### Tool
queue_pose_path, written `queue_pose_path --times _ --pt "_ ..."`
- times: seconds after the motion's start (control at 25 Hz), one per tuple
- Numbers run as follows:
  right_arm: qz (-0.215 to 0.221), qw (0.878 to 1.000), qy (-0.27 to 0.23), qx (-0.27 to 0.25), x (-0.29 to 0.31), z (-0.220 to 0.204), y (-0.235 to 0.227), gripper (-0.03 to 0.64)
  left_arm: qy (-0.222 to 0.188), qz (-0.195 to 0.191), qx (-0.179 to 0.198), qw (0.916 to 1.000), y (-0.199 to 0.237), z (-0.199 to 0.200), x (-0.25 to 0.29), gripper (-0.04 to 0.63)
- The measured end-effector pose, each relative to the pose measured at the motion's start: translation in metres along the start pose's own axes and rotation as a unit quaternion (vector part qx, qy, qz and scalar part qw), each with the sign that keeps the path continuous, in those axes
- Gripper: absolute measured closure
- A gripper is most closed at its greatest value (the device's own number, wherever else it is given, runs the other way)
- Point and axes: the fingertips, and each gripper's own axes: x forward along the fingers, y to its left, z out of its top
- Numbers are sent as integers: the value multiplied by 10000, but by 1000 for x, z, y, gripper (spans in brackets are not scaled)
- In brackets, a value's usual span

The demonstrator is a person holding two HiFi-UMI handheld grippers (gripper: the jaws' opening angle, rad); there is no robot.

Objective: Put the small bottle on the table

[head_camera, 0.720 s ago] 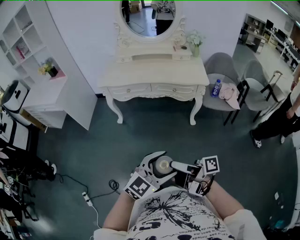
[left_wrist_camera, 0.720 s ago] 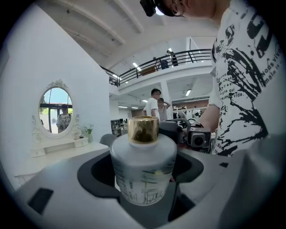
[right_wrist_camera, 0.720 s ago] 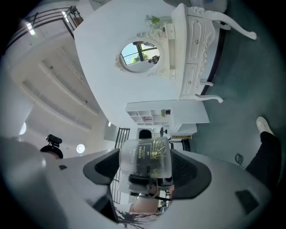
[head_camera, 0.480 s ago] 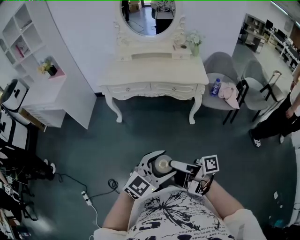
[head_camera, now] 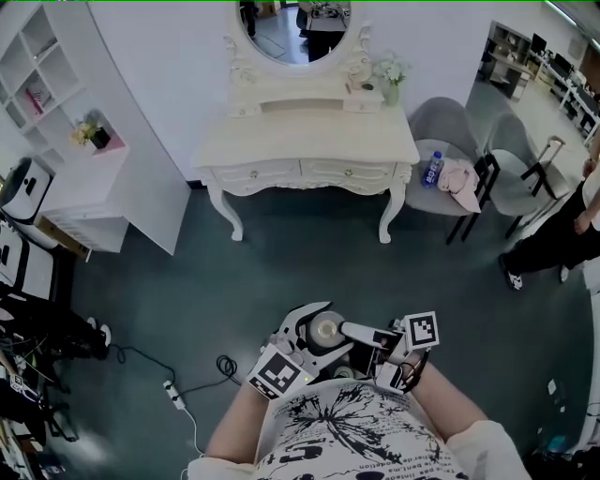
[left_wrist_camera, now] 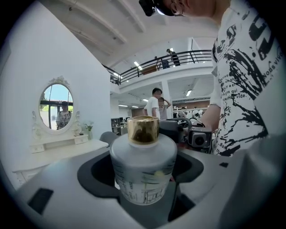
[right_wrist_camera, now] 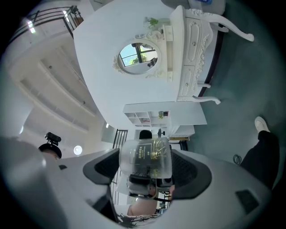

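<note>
One small bottle (left_wrist_camera: 143,172) is in play. It has a squat, frosted grey body with faint print low on its side and a shiny gold cap. It stands upright in mid-air just in front of the person's printed shirt (head_camera: 347,431), well apart from the single white dressing table (head_camera: 309,141).

There are two grippers. The left gripper (head_camera: 319,333) holds the bottle, its curved jaws spread wide around the body. The right gripper (head_camera: 349,334) faces it from the other side with its jaws wide apart. The bottle shows between them near the tips, with dark pad visible on either side.

Two chairs stand right of the table: a near grey chair (head_camera: 441,127) bearing one blue-labelled bottle (head_camera: 431,174), and a far grey chair (head_camera: 514,141).

Compared with a moment earlier, the grippers and bottle sit at the same spot. The table and its oval mirror (head_camera: 300,23) lie slightly higher in the head view.
</note>
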Motion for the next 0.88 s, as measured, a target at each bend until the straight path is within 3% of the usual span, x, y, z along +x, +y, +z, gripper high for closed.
queue_pose_path --times 0.28,0.88 --pt "9 9999 -21 130 35 36 -20 247 65 -47 -88 9999 51 -15 1 245" --pt "-112 9995 -301 -12 174 198 -44 247 -35 -412 14 9991 265 -18 7 245"
